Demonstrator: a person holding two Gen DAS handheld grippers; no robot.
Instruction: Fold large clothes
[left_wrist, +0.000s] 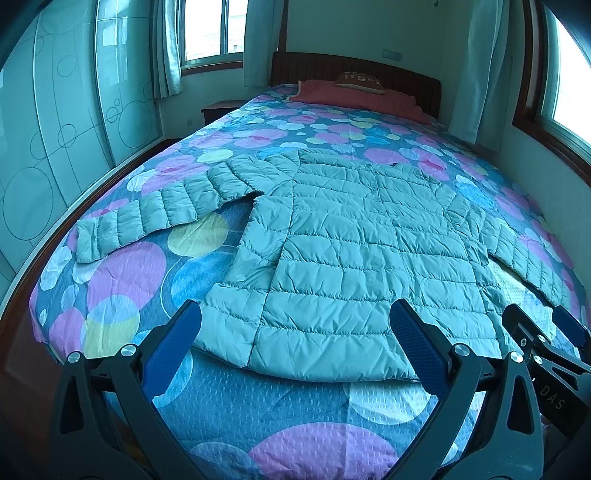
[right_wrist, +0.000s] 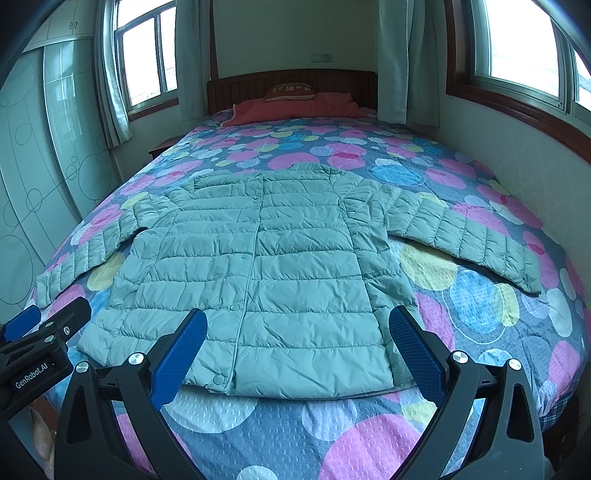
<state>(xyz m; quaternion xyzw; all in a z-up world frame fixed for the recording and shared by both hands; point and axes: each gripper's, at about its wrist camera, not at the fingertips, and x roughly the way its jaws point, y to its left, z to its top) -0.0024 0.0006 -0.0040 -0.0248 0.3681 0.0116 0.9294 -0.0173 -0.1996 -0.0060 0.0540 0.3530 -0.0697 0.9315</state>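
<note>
A light green quilted puffer jacket (left_wrist: 354, 243) lies flat, front up and buttoned, on the bed, with both sleeves spread out to the sides; it also shows in the right wrist view (right_wrist: 258, 266). My left gripper (left_wrist: 295, 328) is open and empty, hovering just above the jacket's hem near the foot of the bed. My right gripper (right_wrist: 297, 332) is open and empty too, over the hem's right half. The right gripper also shows at the right edge of the left wrist view (left_wrist: 539, 332), and the left gripper at the left edge of the right wrist view (right_wrist: 48, 321).
The bed (right_wrist: 480, 295) has a quilt with coloured circles, a red blanket (right_wrist: 295, 109) and a pillow (right_wrist: 293, 91) at the wooden headboard. A glass wardrobe (left_wrist: 55, 140) stands on the left, windows with curtains behind and to the right, a nightstand (left_wrist: 218, 109) by the headboard.
</note>
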